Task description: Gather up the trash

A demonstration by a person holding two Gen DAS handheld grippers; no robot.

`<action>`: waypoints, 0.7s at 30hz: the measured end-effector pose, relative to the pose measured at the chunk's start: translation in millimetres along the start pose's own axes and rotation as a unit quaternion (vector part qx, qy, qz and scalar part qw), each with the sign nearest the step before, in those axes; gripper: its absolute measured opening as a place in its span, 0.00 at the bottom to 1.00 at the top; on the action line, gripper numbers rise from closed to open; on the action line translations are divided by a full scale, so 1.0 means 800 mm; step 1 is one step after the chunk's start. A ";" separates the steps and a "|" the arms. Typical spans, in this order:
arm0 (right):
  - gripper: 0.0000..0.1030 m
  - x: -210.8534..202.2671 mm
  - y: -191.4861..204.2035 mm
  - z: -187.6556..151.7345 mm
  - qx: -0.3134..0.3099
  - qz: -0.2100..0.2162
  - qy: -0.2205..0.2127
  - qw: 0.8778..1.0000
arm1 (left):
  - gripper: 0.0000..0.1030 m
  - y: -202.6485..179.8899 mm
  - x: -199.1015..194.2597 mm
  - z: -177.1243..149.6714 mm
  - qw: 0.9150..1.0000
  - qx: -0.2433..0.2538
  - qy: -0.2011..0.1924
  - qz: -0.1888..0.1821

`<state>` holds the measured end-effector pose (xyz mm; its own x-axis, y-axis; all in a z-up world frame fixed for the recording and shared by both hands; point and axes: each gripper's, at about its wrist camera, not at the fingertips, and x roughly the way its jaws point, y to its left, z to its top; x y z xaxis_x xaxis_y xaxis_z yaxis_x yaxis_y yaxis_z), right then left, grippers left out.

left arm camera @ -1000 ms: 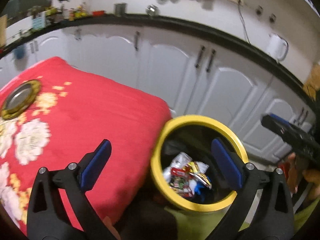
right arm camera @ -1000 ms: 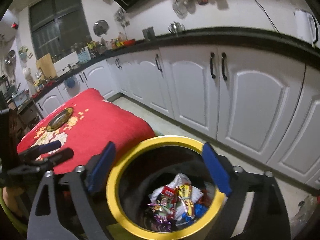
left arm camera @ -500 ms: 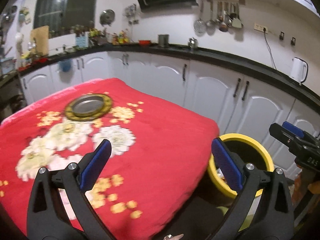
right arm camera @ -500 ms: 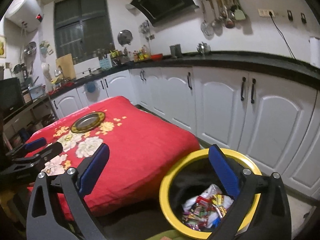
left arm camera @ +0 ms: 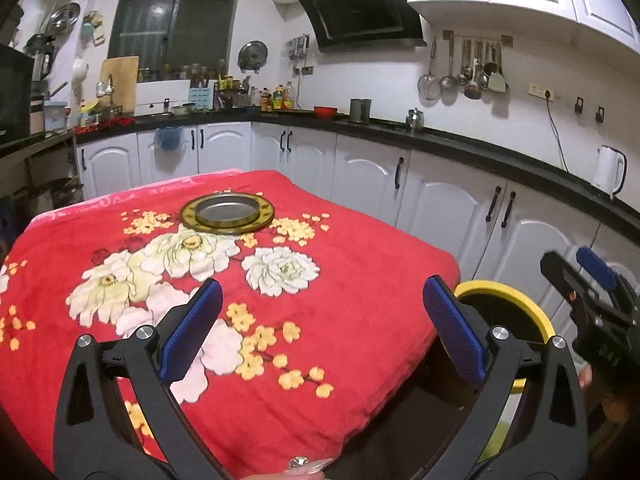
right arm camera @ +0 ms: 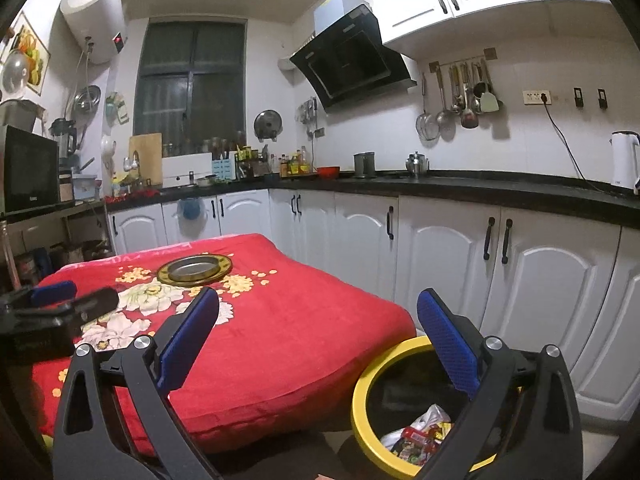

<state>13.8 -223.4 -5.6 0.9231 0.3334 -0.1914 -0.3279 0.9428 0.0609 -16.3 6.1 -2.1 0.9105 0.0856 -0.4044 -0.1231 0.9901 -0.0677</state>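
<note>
Both grippers are up off the bin right now and looking across the kitchen. My left gripper (left arm camera: 322,328) has its jaws wide apart with nothing between the blue pads, just the red flowered cloth (left arm camera: 340,320) on the table showing through the gap. Right gripper (right arm camera: 318,340) is the same story: jaws spread as far as they go, nothing in them.

The bin (right arm camera: 374,396), black with a yellow rim, sits on the floor right at the near corner of the table, tucked against the hanging edge of the cloth. From the right wrist view I can see down into it, and the trash (right arm camera: 420,434) is in there: a heap of crinkly wrappers, white, red and yellow, at the bottom. In the left wrist view only the yellow rim shows, poking out behind my right-hand pad.

On the cloth, towards the far side from the bin, there's a round metal plate (left arm camera: 227,213) with a gold-coloured border lying flat. Beyond the table from the bin runs the row of white cabinets (right arm camera: 540,280) under the black counter, and a white kettle (right arm camera: 624,158) stands on that counter, well to the bin's far right.
</note>
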 end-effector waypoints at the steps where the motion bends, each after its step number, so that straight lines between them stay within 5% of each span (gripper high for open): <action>1: 0.94 0.000 0.000 0.000 -0.002 0.001 -0.002 1.000 | 0.89 -0.001 0.002 -0.003 1.000 0.001 0.002 -0.005; 21: 0.94 -0.008 0.008 -0.006 -0.018 0.001 -0.010 1.000 | 0.89 -0.003 0.003 -0.011 1.000 -0.001 -0.001 -0.021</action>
<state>4.8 -219.9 -8.5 0.9265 0.3351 -0.1713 -0.3359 0.9416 0.0250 -17.1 2.6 -10.8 0.9161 0.0438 -0.3986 -0.0850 0.9927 -0.0861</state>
